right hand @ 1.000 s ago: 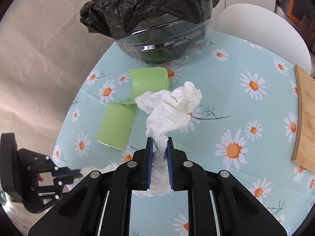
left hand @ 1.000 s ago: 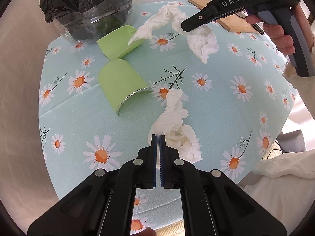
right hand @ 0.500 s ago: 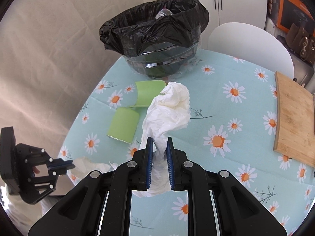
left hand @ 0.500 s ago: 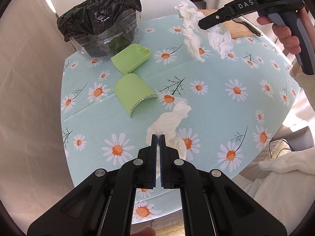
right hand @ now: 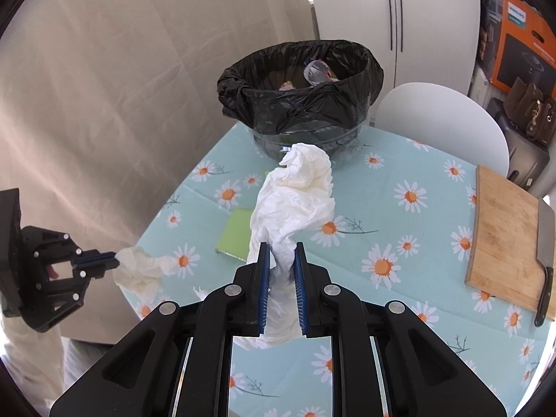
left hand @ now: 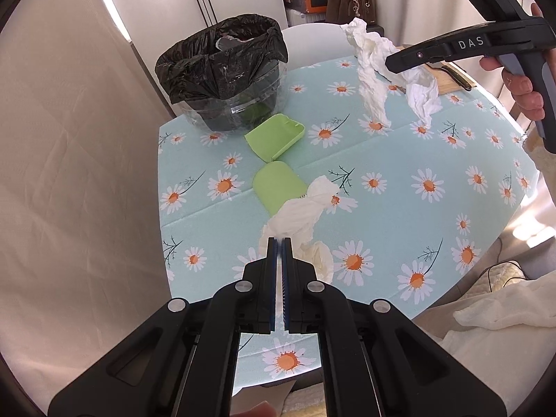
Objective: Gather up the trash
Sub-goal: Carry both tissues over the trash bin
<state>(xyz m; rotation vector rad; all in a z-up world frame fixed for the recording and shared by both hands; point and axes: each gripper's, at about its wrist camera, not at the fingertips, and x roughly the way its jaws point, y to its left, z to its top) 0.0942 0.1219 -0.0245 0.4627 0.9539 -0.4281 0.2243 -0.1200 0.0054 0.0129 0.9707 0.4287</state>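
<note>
My left gripper point(left hand: 280, 243) is shut on a crumpled white tissue point(left hand: 299, 215) and holds it above the daisy tablecloth point(left hand: 399, 208); it also shows in the right wrist view point(right hand: 142, 271). My right gripper point(right hand: 280, 248) is shut on a larger white tissue point(right hand: 295, 194), raised above the table; it shows in the left wrist view point(left hand: 375, 69). A clear bin with a black bag point(right hand: 302, 80) stands at the table's far side, with trash inside. Two green box pieces point(left hand: 276, 135) point(left hand: 278, 186) lie on the table in front of it.
A wooden cutting board point(right hand: 504, 232) with a cleaver point(right hand: 545, 253) lies at the right. A white chair point(right hand: 441, 121) stands behind the table. Beige curtain point(right hand: 104, 104) hangs on the left. Boxes and bags point(right hand: 514, 52) sit at the back right.
Both grippers have risen with their tissues, which now hang clear of the table. The bin's opening has come into the right wrist view.
</note>
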